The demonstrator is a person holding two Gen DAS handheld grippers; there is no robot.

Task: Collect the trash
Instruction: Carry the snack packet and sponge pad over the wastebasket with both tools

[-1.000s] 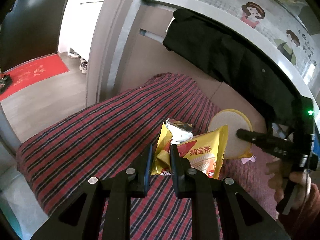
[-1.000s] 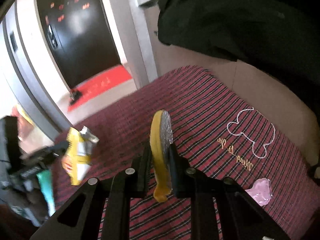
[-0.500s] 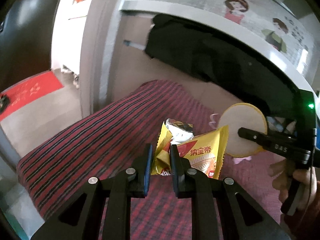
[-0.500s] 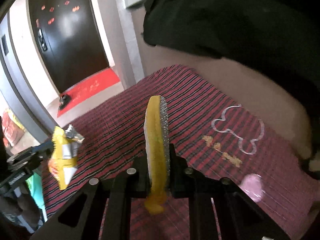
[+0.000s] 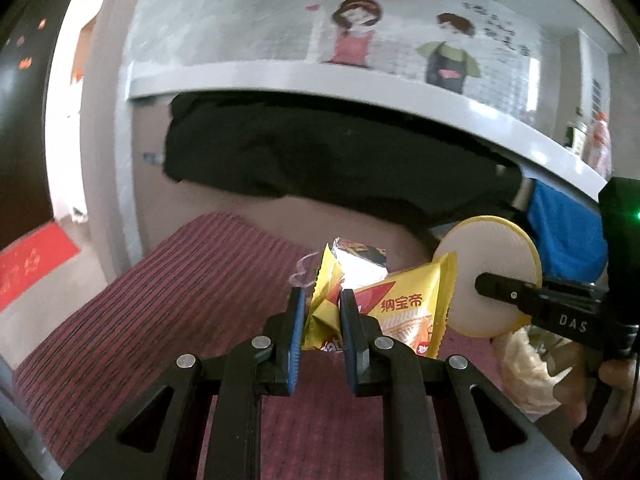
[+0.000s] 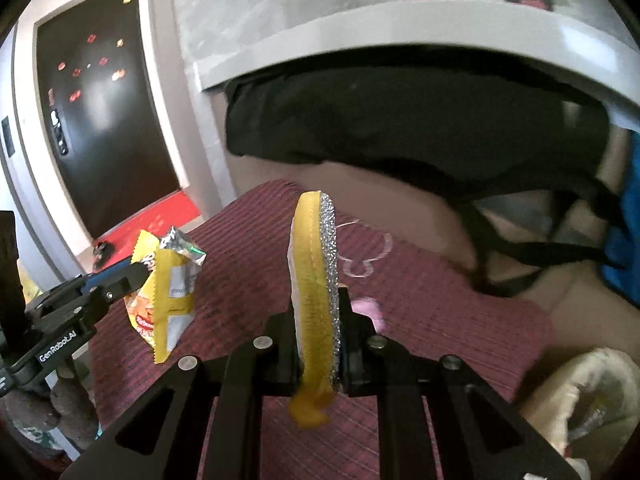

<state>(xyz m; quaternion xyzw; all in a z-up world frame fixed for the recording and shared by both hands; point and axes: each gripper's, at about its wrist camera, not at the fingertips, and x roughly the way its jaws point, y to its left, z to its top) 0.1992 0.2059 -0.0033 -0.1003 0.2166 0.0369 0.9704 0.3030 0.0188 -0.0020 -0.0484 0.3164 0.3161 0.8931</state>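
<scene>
My left gripper (image 5: 322,312) is shut on a yellow snack wrapper (image 5: 400,304) with a torn silver top, held in the air above the red striped cushion (image 5: 180,292). The wrapper also shows in the right wrist view (image 6: 168,292). My right gripper (image 6: 318,320) is shut on a round yellow pad (image 6: 314,280) with a glittery silver face, held upright on edge. The pad shows in the left wrist view (image 5: 488,276) to the right of the wrapper, with the right gripper (image 5: 496,286) pinching its lower edge.
A black garment (image 5: 320,160) hangs over the seat back under a grey ledge (image 5: 360,84). A pink scrap (image 6: 370,308) lies on the cushion. A blue cloth (image 5: 568,236) hangs at right. A dark door (image 6: 100,112) and red mat (image 5: 28,264) are at left.
Both grippers have risen and tilted upward with their loads; the cushion sits lower in view and the wall with cartoon figures now fills the top. Both grips are unchanged.
</scene>
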